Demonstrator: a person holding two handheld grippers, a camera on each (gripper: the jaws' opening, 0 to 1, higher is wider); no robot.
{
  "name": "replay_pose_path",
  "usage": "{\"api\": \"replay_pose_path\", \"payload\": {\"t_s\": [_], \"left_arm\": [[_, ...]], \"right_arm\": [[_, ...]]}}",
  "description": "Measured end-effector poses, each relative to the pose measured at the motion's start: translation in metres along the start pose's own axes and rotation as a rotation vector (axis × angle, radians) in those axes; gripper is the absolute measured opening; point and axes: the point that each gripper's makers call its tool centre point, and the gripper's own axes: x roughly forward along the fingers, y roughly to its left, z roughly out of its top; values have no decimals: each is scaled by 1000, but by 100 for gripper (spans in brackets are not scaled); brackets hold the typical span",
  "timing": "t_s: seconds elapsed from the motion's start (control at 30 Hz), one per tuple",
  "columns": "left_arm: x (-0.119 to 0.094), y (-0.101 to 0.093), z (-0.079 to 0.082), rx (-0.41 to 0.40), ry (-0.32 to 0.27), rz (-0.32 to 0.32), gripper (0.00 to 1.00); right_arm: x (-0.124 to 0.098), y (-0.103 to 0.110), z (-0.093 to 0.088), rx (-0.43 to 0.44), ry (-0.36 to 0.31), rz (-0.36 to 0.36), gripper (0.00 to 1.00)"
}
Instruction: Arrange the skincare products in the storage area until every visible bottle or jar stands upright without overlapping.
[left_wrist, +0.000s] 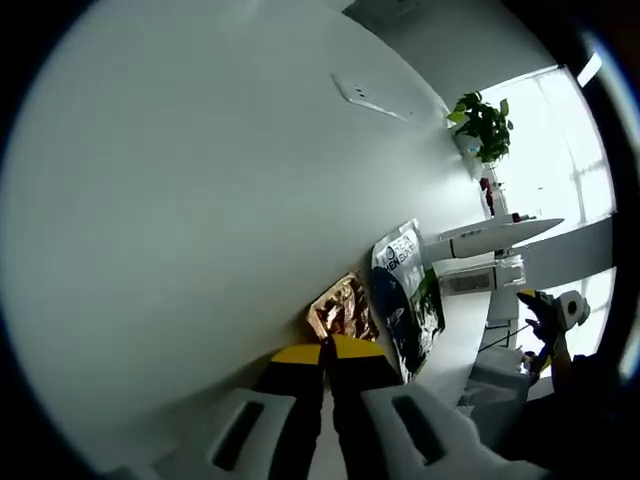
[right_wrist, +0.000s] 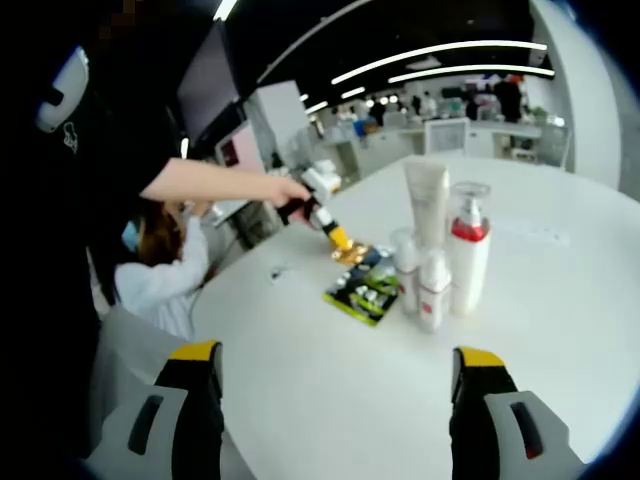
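Standing together near the middle of the round white bench (right_wrist: 330, 390) are four skincare things: one tall white tube (right_wrist: 427, 203), one white pump bottle with a red collar (right_wrist: 468, 250), one small white bottle with a red band (right_wrist: 434, 291) and one small clear-topped bottle (right_wrist: 404, 270). All four stand upright, touching or just beside each other. Their labels are too small to read.

Just beside them lies one flat dark packet with green and white print (right_wrist: 366, 287). In the left gripper view its white letters (left_wrist: 402, 252) are too blurred to read for sure. One shiny gold foil packet (left_wrist: 342, 308) lies next to it.

The left gripper (left_wrist: 326, 352) has its yellow tips pressed together, right at the gold packet; I cannot tell if it pinches it. The right gripper (right_wrist: 335, 365) is spread wide and holds nothing.
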Motion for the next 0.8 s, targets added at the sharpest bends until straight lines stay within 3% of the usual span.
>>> {"api": "replay_pose_path", "payload": {"t_s": [0.8], "left_arm": [[0,6,6,19,-1,43,8]], "right_arm": [[-1,-1,2,6,-6,5,97]]}}
